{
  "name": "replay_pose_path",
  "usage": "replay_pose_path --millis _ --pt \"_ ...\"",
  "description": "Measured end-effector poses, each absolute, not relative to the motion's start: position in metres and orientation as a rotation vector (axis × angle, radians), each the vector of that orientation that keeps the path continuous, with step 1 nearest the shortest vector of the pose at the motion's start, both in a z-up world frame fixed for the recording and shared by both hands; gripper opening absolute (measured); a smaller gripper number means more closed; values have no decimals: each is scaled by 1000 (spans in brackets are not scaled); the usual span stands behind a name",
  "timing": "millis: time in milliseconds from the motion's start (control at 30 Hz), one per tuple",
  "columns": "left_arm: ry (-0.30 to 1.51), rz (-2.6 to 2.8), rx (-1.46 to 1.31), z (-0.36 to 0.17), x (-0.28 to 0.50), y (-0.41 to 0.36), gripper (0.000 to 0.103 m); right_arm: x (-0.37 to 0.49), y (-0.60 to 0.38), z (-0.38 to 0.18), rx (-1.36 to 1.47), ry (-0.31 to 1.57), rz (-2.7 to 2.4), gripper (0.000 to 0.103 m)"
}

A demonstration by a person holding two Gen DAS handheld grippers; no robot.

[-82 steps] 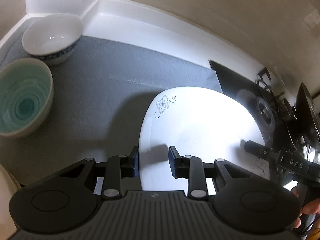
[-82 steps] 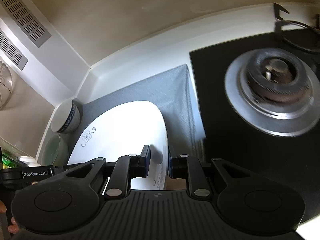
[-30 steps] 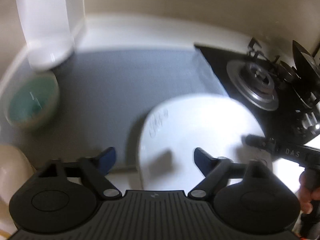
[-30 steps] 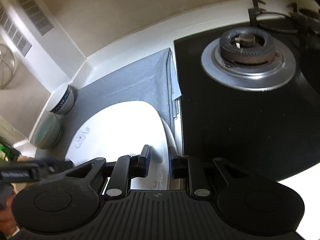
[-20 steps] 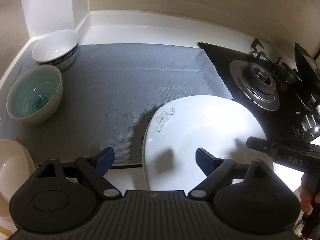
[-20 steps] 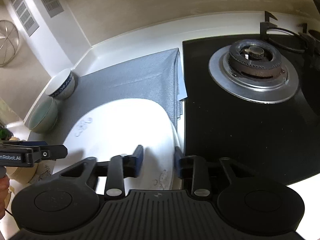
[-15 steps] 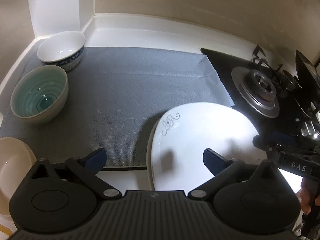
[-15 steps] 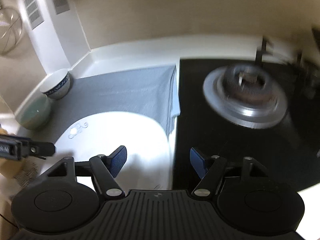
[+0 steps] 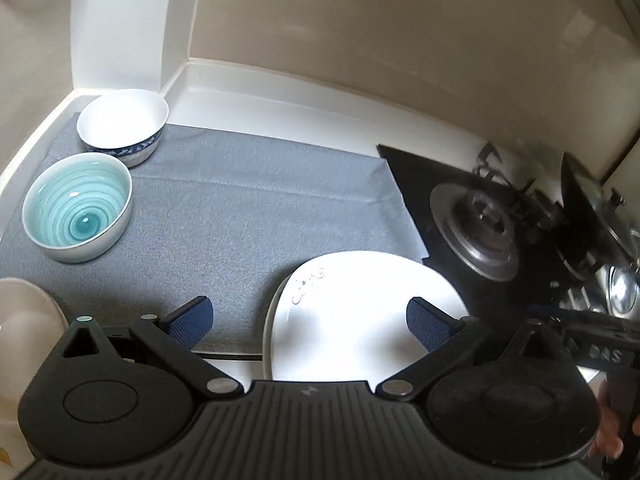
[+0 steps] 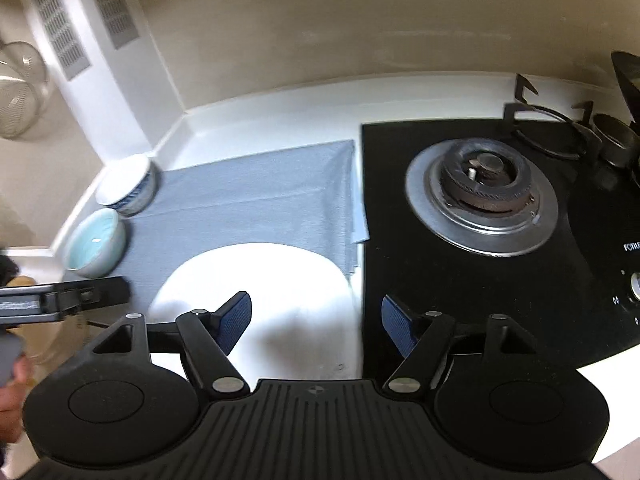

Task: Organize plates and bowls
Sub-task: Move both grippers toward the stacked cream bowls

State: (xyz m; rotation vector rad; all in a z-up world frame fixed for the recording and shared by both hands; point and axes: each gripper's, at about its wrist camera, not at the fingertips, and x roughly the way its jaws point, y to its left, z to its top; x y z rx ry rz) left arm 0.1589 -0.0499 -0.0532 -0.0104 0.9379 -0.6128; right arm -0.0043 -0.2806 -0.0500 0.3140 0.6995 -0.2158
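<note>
Lying on the counter's near edge, half on the grey mat (image 9: 248, 216), the white plate (image 9: 360, 320) is seen below and between the spread fingers of the left gripper (image 9: 308, 318), untouched. The right gripper (image 10: 316, 320) is tilted down over the plate's right rim, its jaws opening with nothing pressed between them. Only the left view shows the plate's flower mark; only the right shows wall vents (image 10: 56, 24). Farther left stand the teal bowl (image 9: 78, 210) and blue-rimmed bowl (image 9: 124, 126).
</note>
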Motion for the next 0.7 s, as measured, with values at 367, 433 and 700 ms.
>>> replay_pose_path --millis 367,433,700 --pt "848 -589 25 -26 142 -22 103 -20 -240 -48 299 661 -150 81" --pt "850 -603 49 -27 135 -22 103 -23 -238 -51 308 673 -167 81" --pt "846 -578 41 -26 116 -13 103 -40 -224 -47 281 653 -157 82"
